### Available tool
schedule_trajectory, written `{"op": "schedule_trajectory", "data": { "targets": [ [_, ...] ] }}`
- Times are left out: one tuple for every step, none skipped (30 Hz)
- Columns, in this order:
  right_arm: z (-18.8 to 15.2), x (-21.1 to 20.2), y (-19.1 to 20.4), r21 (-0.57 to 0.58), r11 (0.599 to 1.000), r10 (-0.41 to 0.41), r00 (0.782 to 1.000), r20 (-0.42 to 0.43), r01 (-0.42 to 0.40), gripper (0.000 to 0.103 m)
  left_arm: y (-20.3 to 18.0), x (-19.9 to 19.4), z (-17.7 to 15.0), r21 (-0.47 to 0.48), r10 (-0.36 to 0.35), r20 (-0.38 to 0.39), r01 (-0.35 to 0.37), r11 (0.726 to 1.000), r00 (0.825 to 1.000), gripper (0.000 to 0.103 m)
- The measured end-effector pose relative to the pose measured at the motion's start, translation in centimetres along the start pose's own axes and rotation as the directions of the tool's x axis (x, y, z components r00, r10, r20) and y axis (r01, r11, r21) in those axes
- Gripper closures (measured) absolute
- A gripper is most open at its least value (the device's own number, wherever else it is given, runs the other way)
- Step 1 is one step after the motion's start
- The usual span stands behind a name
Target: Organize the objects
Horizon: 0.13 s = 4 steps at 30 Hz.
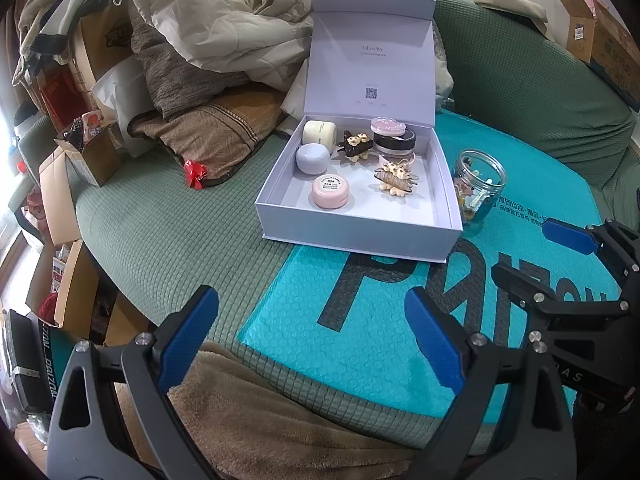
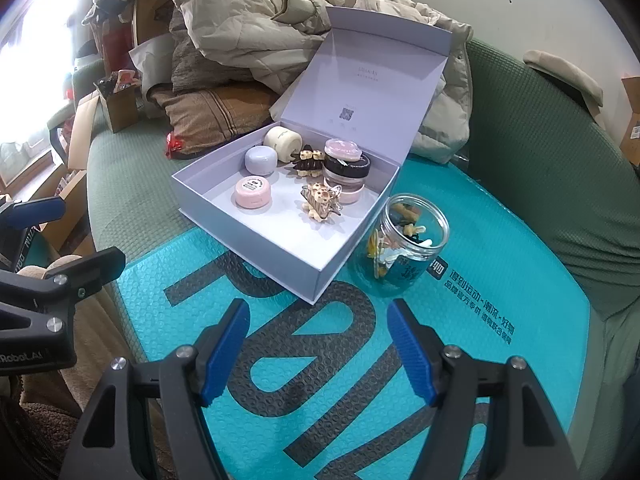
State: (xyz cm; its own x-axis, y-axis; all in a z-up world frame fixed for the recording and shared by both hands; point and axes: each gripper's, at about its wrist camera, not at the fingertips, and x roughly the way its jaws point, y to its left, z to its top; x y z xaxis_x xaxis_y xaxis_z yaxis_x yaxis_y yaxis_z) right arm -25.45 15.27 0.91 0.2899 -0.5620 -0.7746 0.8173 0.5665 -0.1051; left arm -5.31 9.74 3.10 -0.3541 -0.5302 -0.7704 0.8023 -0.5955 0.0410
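A pale lilac box [image 1: 352, 240] [image 2: 264, 236] stands with its lid up on a green sofa cover and a teal bubble mailer [image 1: 360, 344] [image 2: 500, 300]. Inside lie a pink jar [image 1: 331, 191] [image 2: 253, 192], a lilac jar [image 1: 312, 157] [image 2: 261, 161], a cream jar [image 1: 319, 132] [image 2: 282, 142], stacked jars [image 1: 394, 140] [image 2: 346, 164], a dark hair clip [image 1: 355, 146] [image 2: 307, 162] and a cream hair clip [image 1: 395, 179] [image 2: 320, 200]. A glass jar [image 1: 479, 186] [image 2: 410, 240] of small clips sits right of the box. My left gripper [image 1: 312, 336] and right gripper [image 2: 318, 344] hover open and empty in front of the box.
Piled jackets [image 1: 224, 12] [image 2: 256, 12] and a brown cushion [image 1: 224, 132] [image 2: 208, 116] lie behind the box. Cardboard boxes [image 1: 80, 156] crowd the left side beyond the sofa edge. A tan fleece blanket [image 1: 248, 396] lies near me. The right gripper [image 1: 572, 252] shows at the left wrist view's right edge.
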Motion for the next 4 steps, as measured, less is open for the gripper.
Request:
{"op": "schedule_trajectory", "data": {
  "targets": [
    [-0.01,0.03,-0.01,0.0,1.0,0.0,1.0,-0.001,0.0,0.031,-0.02,0.03,-0.02,0.0,0.001,0.0,-0.001,1.0,1.0,0.009],
    [0.07,0.06,-0.02,0.0,1.0,0.0,1.0,-0.001,0.0,0.031,0.01,0.05,-0.01,-0.001,0.002,-0.002,-0.002,1.0,1.0,0.009],
    [0.07,0.06,-0.01,0.0,1.0,0.0,1.0,-0.002,0.0,0.031,0.03,0.02,-0.02,-0.001,-0.001,-0.002,0.001,1.0,1.0,0.009],
    [0.08,0.09,-0.02,0.001,1.0,0.0,1.0,-0.002,0.0,0.031,0.0,0.03,-0.03,-0.001,-0.003,-0.002,0.003,1.0,1.0,0.009]
  ]
}}
